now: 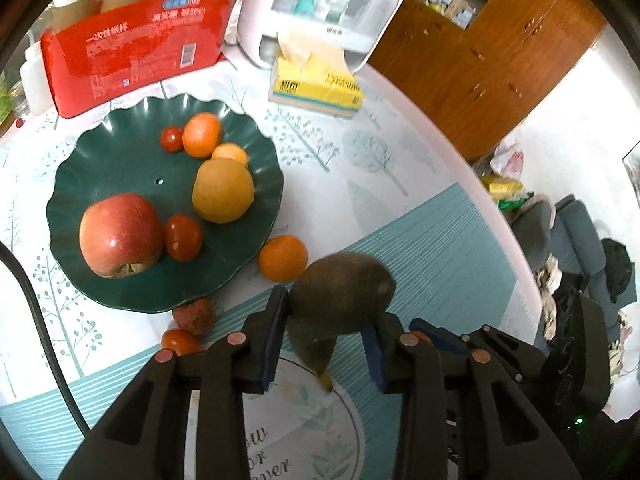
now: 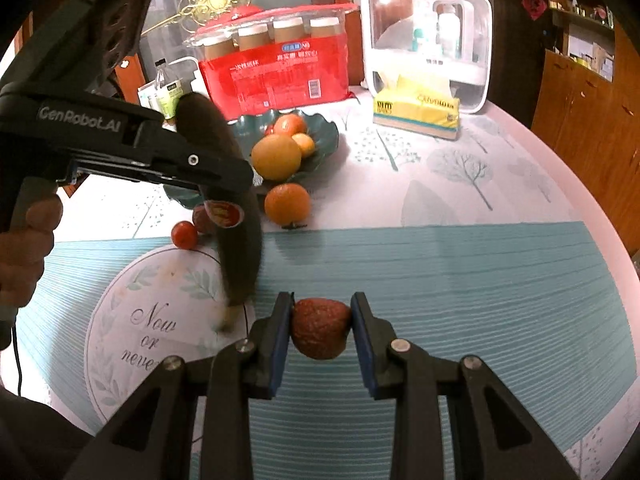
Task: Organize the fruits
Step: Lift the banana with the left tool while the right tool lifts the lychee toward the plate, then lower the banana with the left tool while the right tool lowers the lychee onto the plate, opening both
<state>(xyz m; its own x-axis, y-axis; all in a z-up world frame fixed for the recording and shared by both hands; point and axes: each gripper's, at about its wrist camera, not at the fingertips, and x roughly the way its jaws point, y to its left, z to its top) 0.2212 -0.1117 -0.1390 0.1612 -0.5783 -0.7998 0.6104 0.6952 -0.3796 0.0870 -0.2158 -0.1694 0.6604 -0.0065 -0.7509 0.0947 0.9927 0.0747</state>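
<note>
My left gripper is shut on a dark brown, overripe banana that hangs tilted above the round mat; its end faces the left wrist camera. In the right wrist view my right gripper is shut on a red bumpy lychee over the teal mat. The dark green plate holds a red apple, a yellow pear-like fruit, two small tangerines and two cherry tomatoes. Beside the plate lie an orange, another lychee and a cherry tomato.
Behind the plate stand a red pack of paper cups, a yellow tissue box and a white storage case. A black cable runs along the left. The round table's edge curves at the right, with a wooden cabinet beyond.
</note>
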